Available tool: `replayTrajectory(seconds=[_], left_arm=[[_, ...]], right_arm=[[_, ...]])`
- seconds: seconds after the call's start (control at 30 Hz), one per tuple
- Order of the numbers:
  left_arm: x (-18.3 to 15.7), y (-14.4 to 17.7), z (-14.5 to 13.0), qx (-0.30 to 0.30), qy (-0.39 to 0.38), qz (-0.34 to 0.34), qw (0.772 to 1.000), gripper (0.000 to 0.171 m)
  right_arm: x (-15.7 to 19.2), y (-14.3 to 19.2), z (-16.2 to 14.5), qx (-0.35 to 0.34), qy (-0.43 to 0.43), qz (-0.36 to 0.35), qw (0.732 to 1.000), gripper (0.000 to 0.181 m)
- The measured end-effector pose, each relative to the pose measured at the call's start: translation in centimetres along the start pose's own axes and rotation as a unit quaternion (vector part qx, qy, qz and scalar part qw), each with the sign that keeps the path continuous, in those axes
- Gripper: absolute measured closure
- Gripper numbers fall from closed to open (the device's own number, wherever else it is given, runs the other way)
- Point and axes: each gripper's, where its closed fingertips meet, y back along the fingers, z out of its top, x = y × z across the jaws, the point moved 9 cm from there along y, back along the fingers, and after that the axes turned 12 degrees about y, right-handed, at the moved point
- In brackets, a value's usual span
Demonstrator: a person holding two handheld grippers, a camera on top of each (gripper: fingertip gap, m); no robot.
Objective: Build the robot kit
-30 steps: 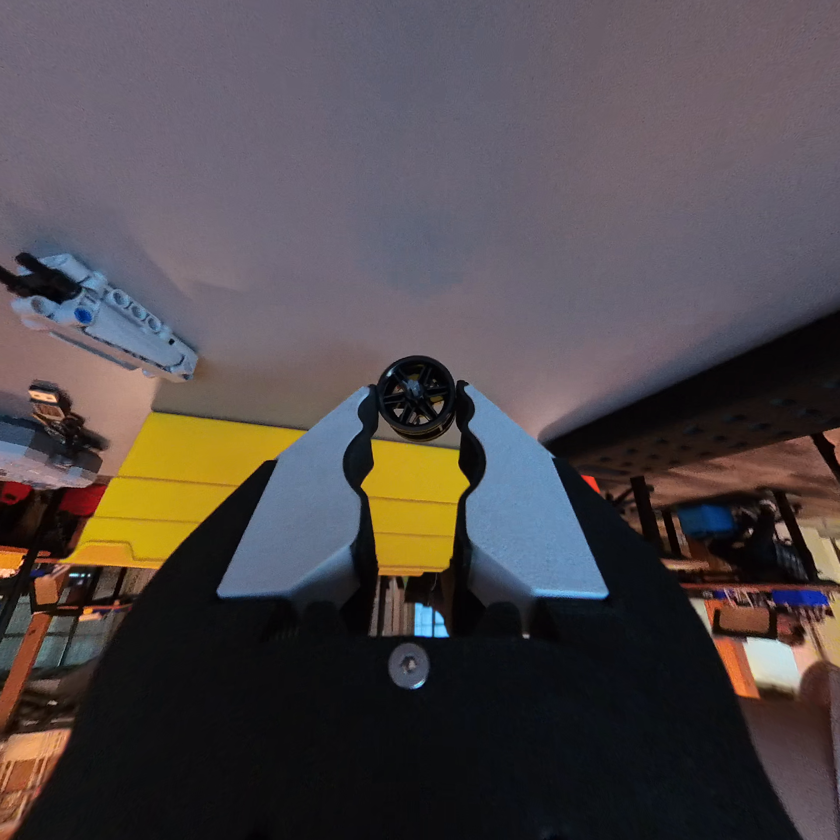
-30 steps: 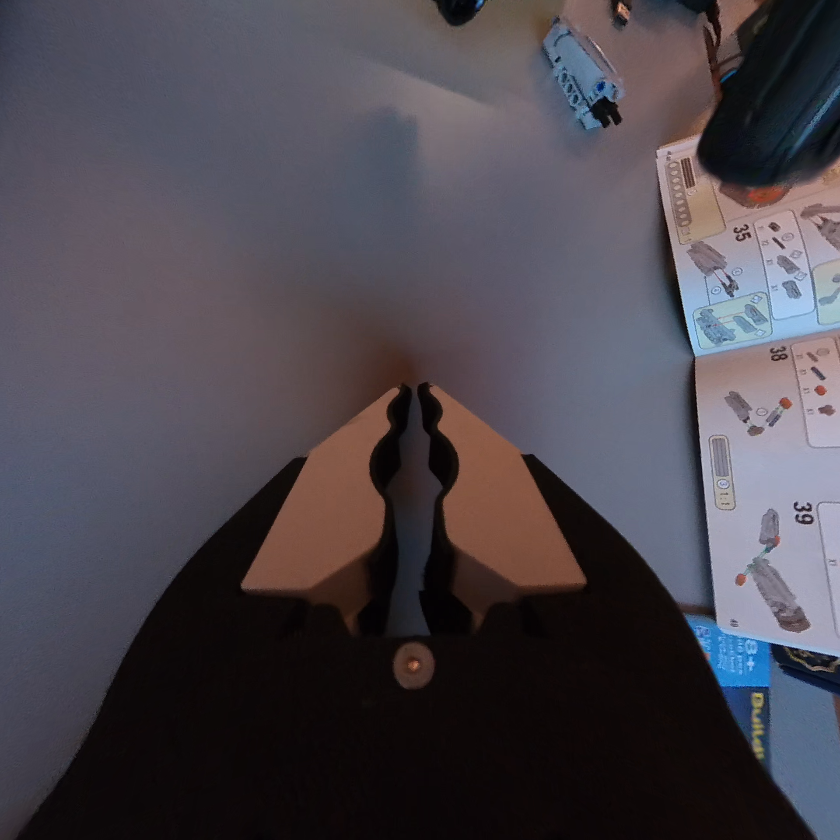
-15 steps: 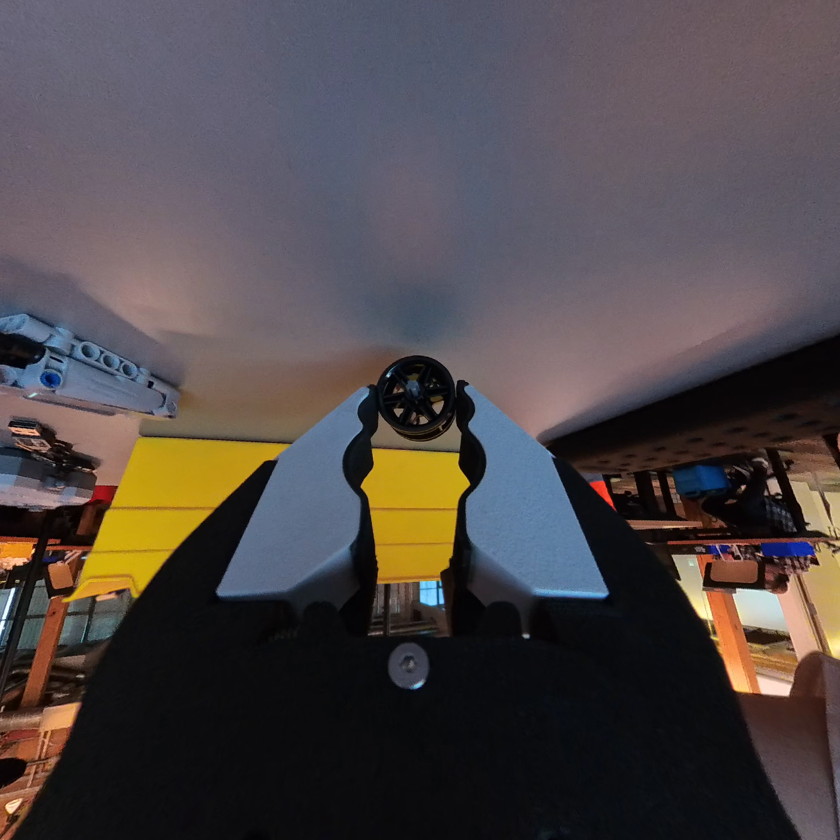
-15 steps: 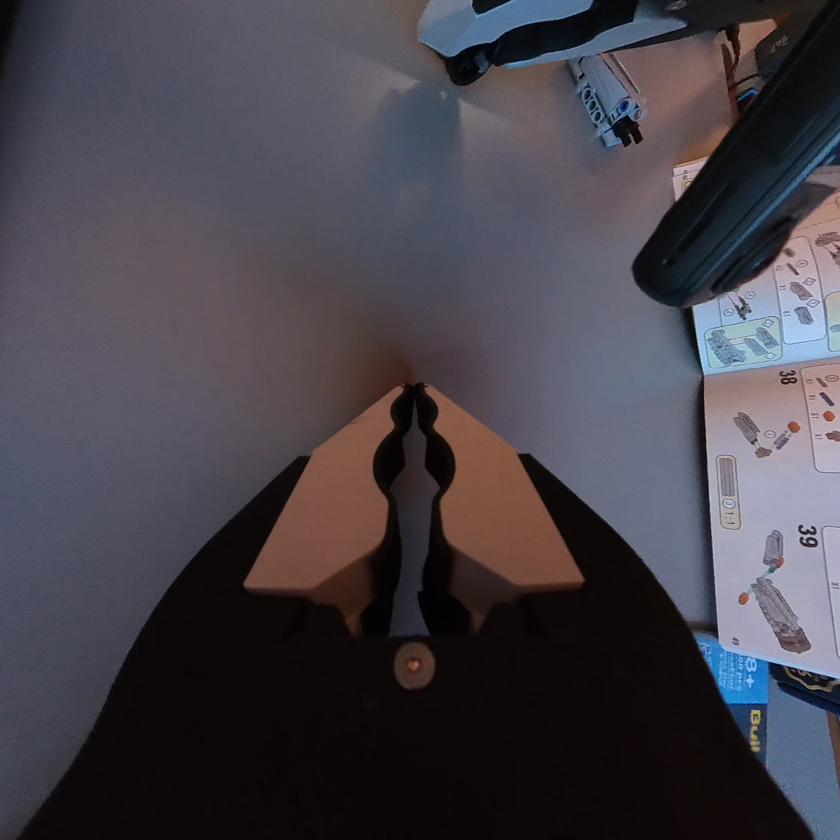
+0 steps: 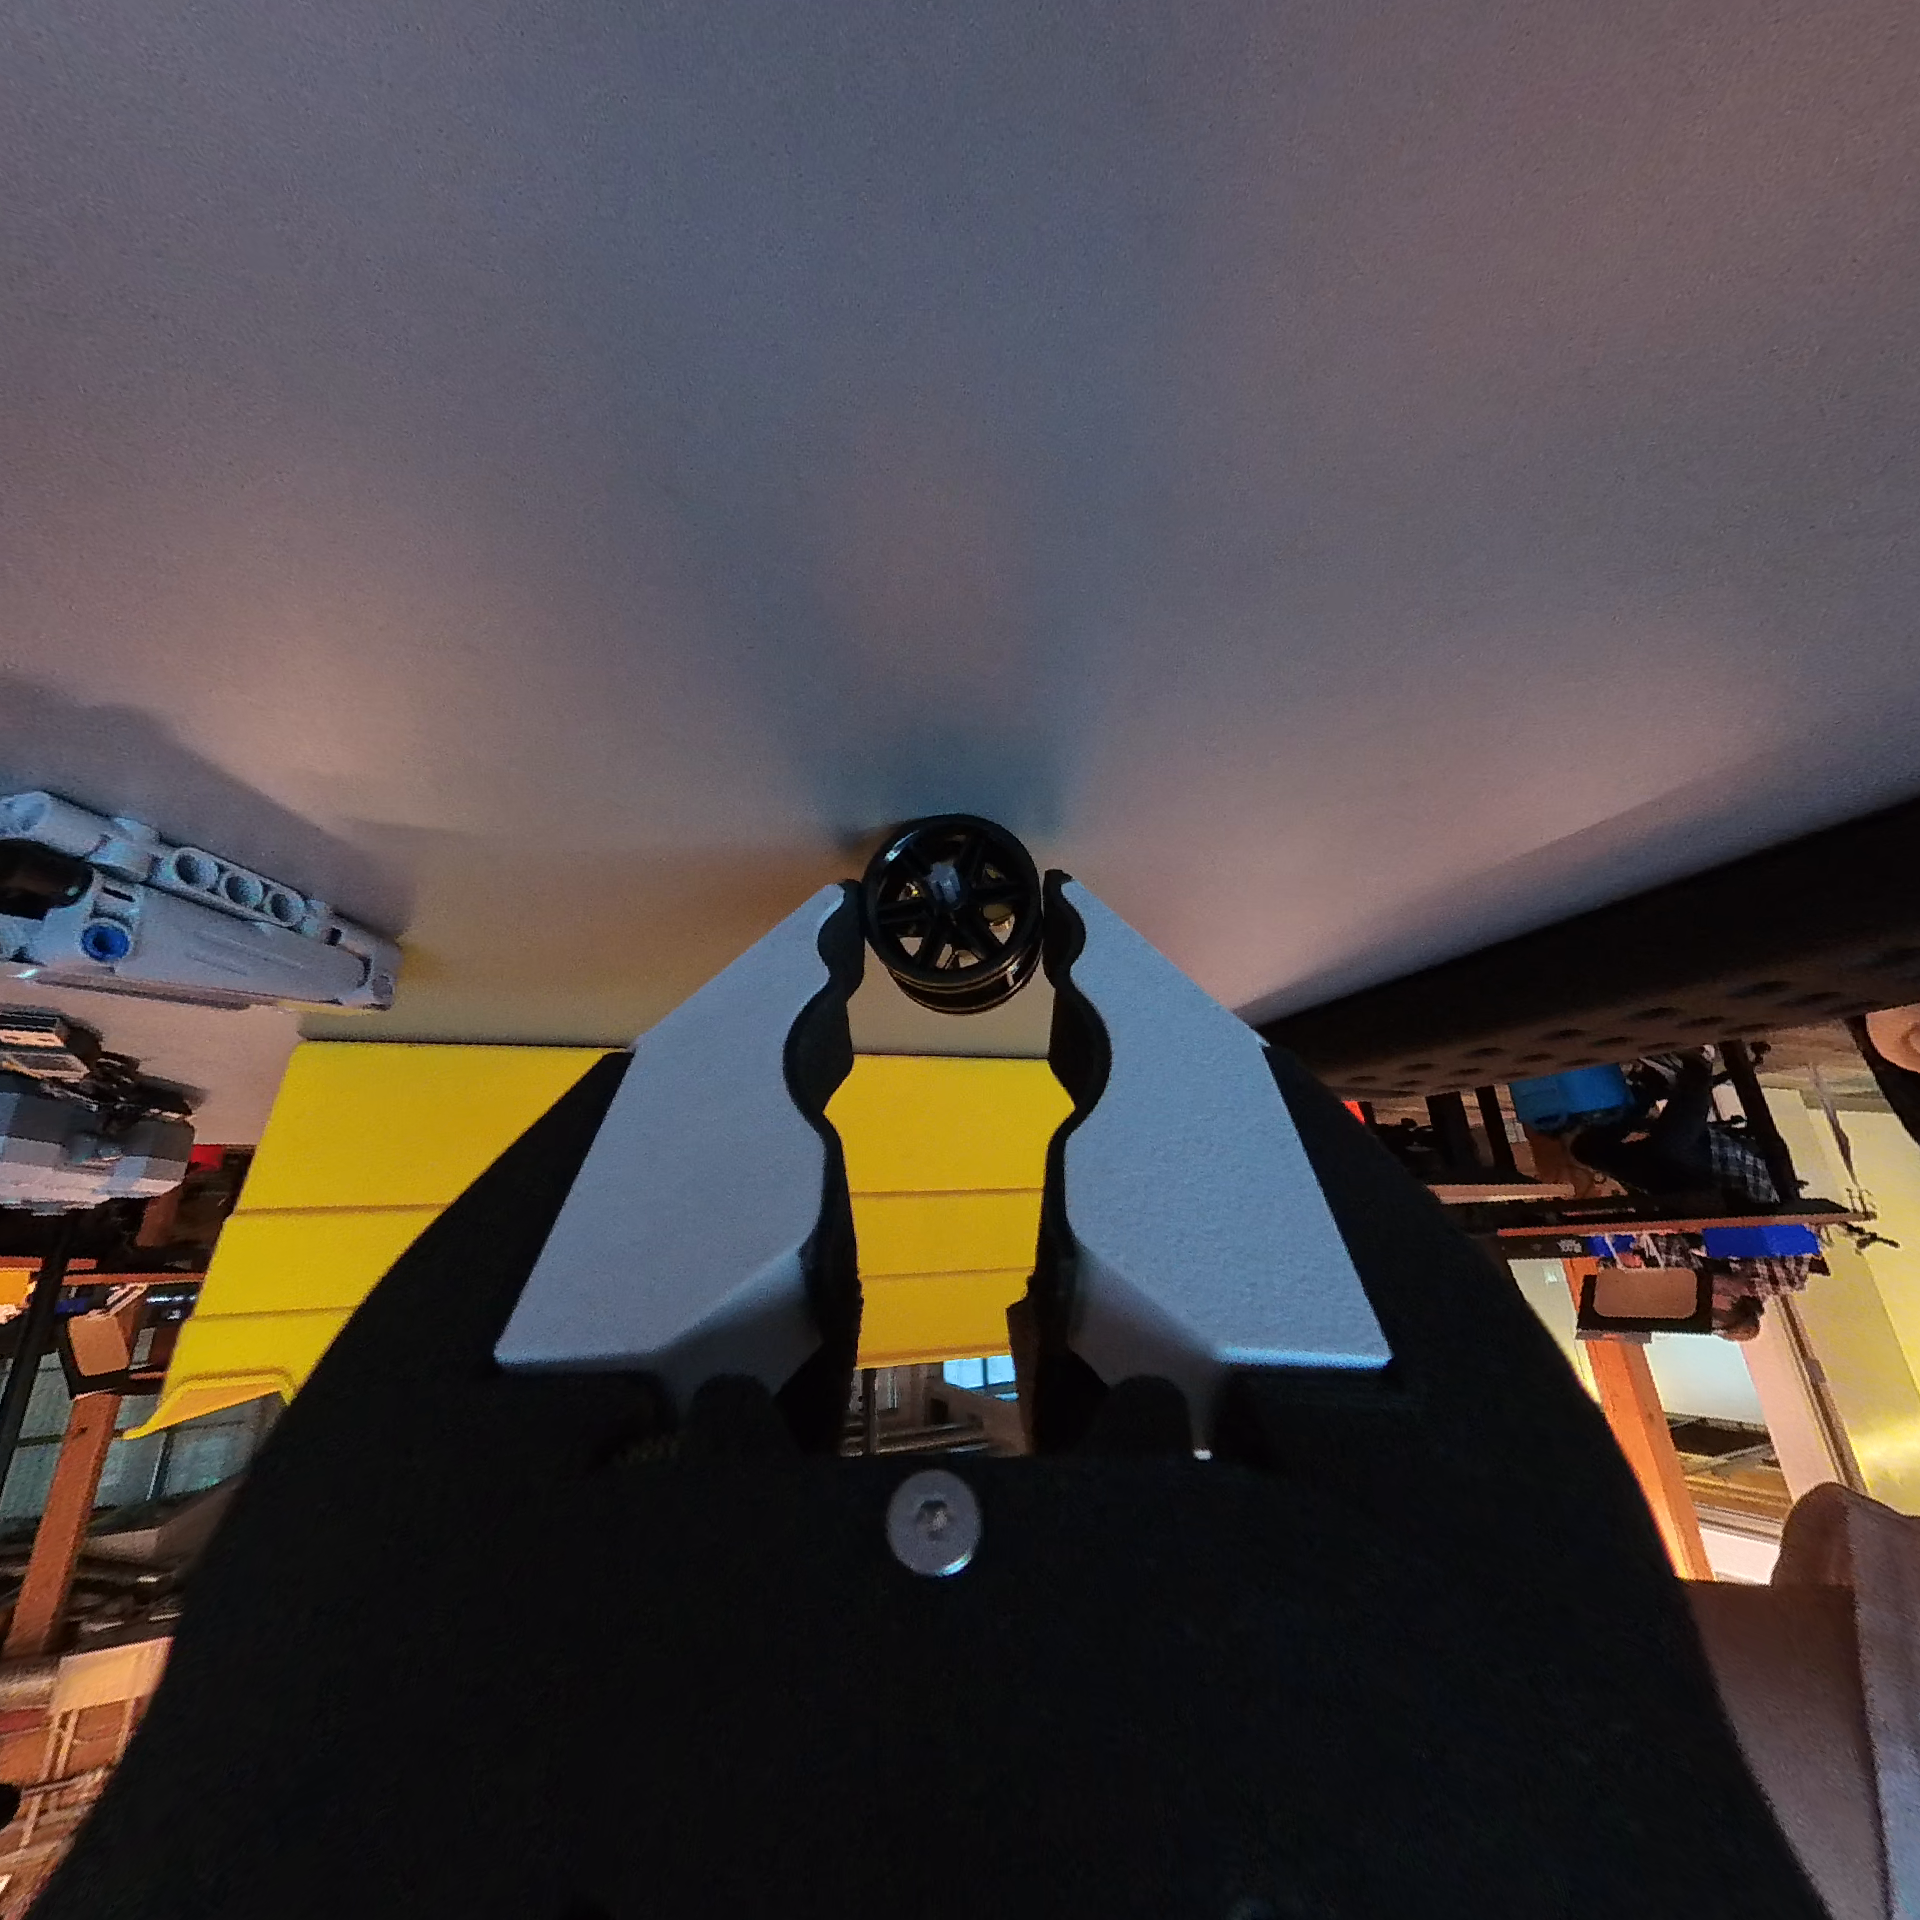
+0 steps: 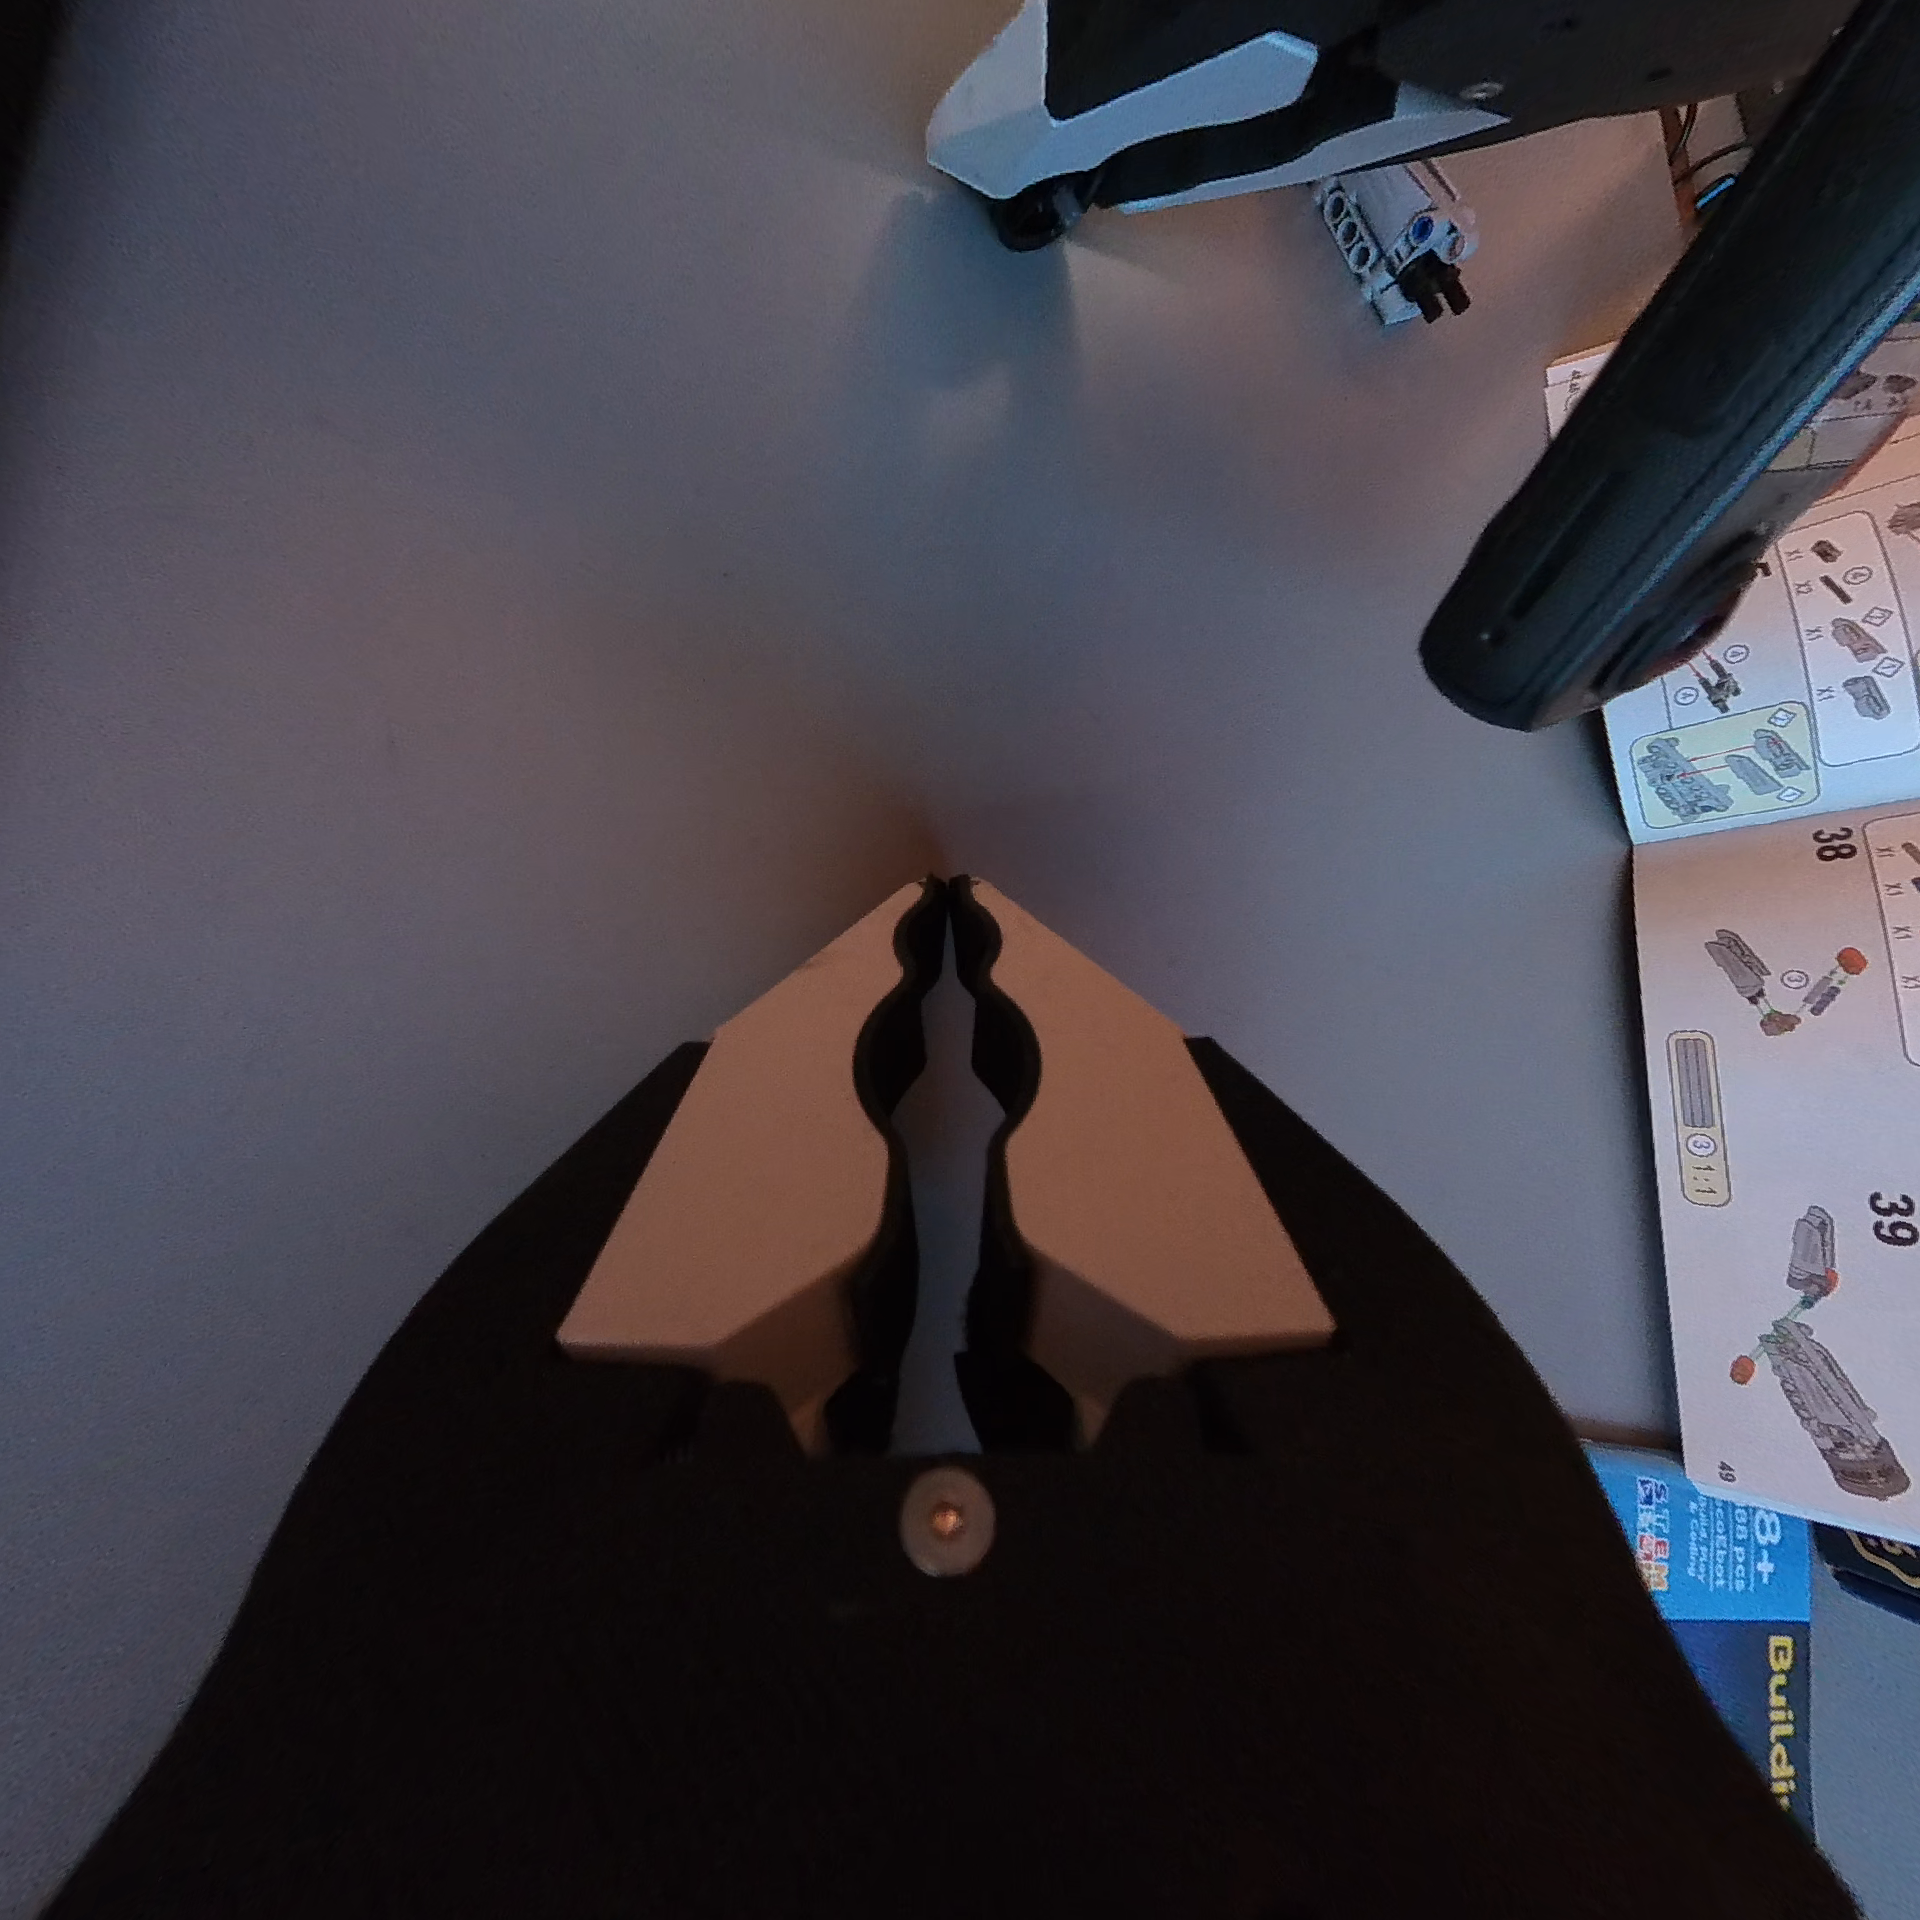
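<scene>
My left gripper (image 5: 951, 894) is shut on a small black spoked wheel (image 5: 951, 914), which touches the grey table top (image 5: 935, 416) and is slightly tilted. This view is upside down, with the table overhead. In the right wrist view the left gripper (image 6: 1039, 213) reaches in from the top edge with the wheel (image 6: 1023, 223) at its tip on the table. My right gripper (image 6: 948, 883) is shut and empty, its tips meeting close above bare table.
A white beam assembly with black pins (image 6: 1392, 239) lies near the wheel, also in the left wrist view (image 5: 197, 935). A grey model (image 5: 83, 1122) and a yellow box (image 5: 416, 1195) lie beyond. An open instruction booklet (image 6: 1787, 1143) and a blue box (image 6: 1704, 1621) lie to the right.
The left gripper has come down with the wheel until it touches the table, and has entered the right wrist view. The right gripper's small gap has closed.
</scene>
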Motion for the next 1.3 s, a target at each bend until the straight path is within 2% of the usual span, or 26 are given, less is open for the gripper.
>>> replayTrajectory(seconds=[0.07, 0.27, 0.53, 0.73, 0.87, 0.97, 1.03, 1.1, 1.17, 1.27, 1.3], left_arm=[[0.1, 0.0, 0.1, -0.003, 0.003, 0.000, 1.000, 0.139], [0.1, 0.1, 0.2, -0.011, 0.012, -0.002, 1.000, 0.124], [0.0, 1.3, -0.4, -0.044, 0.022, 0.006, 0.999, 0.119], [-0.1, 3.4, -2.2, -0.115, 0.039, 0.017, 0.992, 0.112], [0.6, 4.3, -3.8, -0.223, 0.097, 0.014, 0.970, 0.108], [0.9, 3.8, -5.1, -0.344, 0.175, -0.021, 0.922, 0.109], [0.2, 3.3, -6.0, -0.430, 0.215, -0.065, 0.874, 0.109], [-0.5, 3.1, -6.8, -0.513, 0.243, -0.075, 0.820, 0.101], [-1.0, 2.9, -7.4, -0.590, 0.258, -0.059, 0.763, 0.093], [-1.7, 2.2, -7.6, -0.677, 0.251, 0.022, 0.691, 0.093], [-2.1, 1.8, -7.6, -0.698, 0.250, 0.044, 0.670, 0.098]], right_arm=[[0.0, 0.0, 0.0, 0.000, -0.001, 0.000, 1.000, 0.181], [0.0, 0.0, 0.0, -0.001, -0.003, 0.001, 1.000, 0.181], [0.0, 0.0, -0.1, -0.004, -0.011, 0.003, 1.000, 0.181], [-0.1, 0.0, -0.1, -0.007, -0.017, 0.004, 1.000, 0.181], [-0.1, 0.0, -0.2, -0.007, -0.019, 0.004, 1.000, 0.181], [-0.1, 0.0, -0.3, -0.012, -0.027, 0.006, 1.000, 0.181], [-0.2, 0.0, -0.3, -0.018, -0.037, 0.009, 0.999, 0.181], [-0.2, -0.1, -0.4, -0.025, -0.048, 0.012, 0.998, 0.181], [-0.3, -0.1, -0.5, -0.030, -0.056, 0.015, 0.998, 0.181], [-0.3, -0.1, -0.5, -0.031, -0.063, 0.016, 0.997, 0.181], [-0.3, -0.1, -0.5, -0.031, -0.065, 0.016, 0.997, 0.181]])
